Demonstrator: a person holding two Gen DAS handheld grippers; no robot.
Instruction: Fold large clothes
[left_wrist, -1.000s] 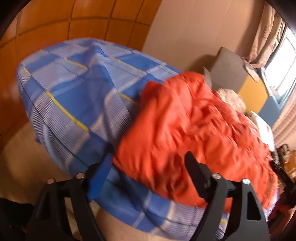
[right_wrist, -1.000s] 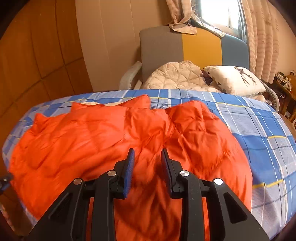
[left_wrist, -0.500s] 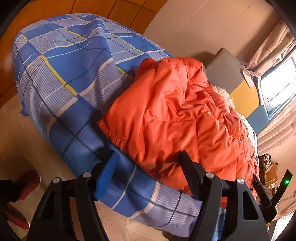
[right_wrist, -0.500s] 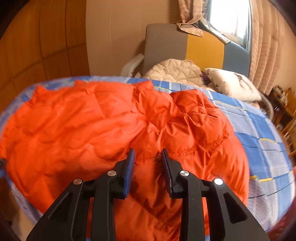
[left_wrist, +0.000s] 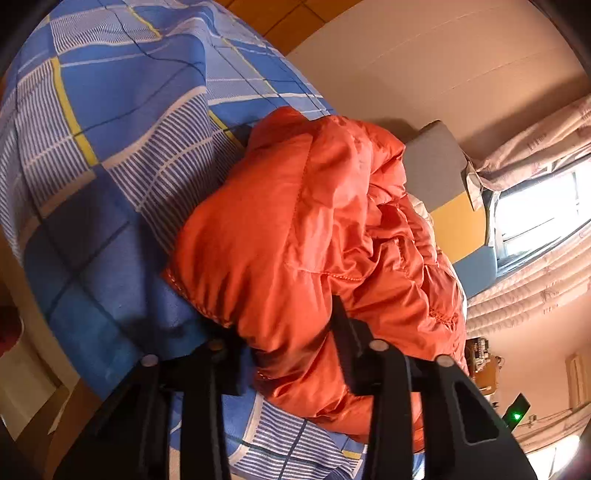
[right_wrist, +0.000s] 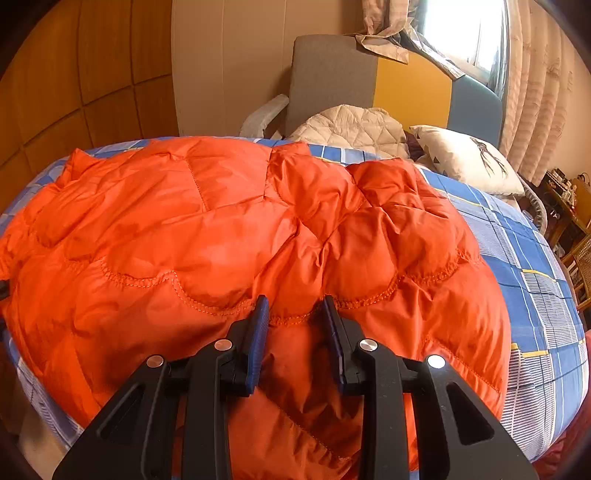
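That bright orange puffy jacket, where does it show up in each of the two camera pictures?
Left wrist view: the orange jacket fills the centre, bunched on the checked bedsheet, its near edge between the fingers of the left hand-held gripper.
Right wrist view: the orange jacket spreads across the middle, beyond the right hand-held gripper.
Shared landmark: the grey, yellow and blue headboard.

Black fingers, blue pads, silver screws

Warm daylight from overexposed window; sharp frames, strong fisheye edges.
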